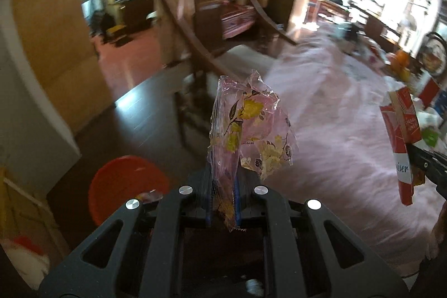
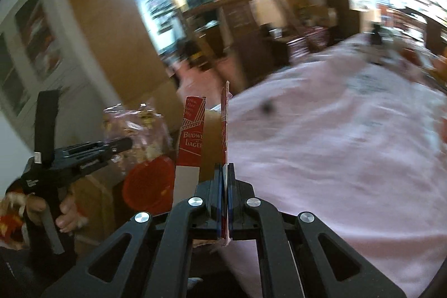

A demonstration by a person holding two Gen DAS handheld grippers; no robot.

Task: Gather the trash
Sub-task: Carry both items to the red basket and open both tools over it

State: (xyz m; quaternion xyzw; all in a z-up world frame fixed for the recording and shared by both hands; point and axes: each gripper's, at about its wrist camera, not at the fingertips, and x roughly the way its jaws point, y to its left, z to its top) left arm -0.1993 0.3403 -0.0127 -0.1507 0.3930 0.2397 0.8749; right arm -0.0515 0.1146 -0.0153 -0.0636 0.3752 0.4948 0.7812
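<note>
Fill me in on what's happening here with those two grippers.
A person is clearing trash with a handheld gripper in each hand. The left gripper is shut on a crumpled flowered plastic wrapper. The right gripper is shut on a torn red beer carton. Both pieces are held in the air beside the table with the pink cloth. An orange bucket sits on the floor below; nothing has been dropped yet.

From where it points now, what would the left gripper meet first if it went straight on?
Probably the dark floor near the chair, past the wrapper the left gripper holds. The red bin sits left of that line. Blur makes depth uncertain.
</note>
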